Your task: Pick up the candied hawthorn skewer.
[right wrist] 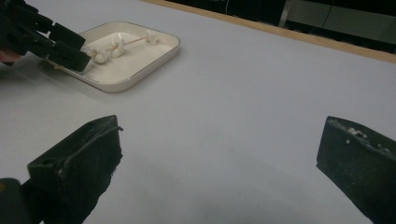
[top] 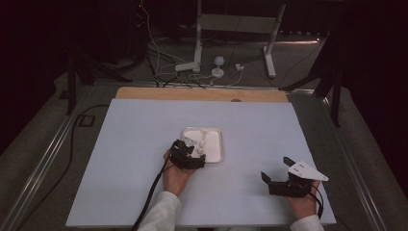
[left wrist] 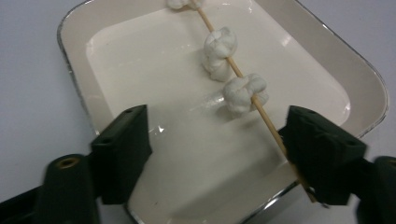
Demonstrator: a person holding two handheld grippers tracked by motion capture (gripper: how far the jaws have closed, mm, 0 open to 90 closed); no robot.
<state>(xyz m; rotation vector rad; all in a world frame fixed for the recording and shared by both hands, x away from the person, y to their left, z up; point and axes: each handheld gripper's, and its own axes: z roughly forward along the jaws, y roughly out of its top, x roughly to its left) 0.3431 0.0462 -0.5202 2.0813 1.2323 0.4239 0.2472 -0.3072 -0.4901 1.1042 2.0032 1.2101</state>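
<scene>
A white rectangular tray sits near the middle of the table. In it lies a thin wooden skewer threaded with white marshmallow-like lumps. My left gripper reaches over the tray's near edge. Its jaws stand apart, with the near end of the skewer running along the inner side of the right one; the left one is clear of it. My right gripper rests at the table's front right, wide open, with nothing between its jaws.
A pale sheet covers the table, and a bare wooden strip shows along the far edge. Beyond it on the floor are cables and a metal stand. A cable trails from the left gripper toward the front edge.
</scene>
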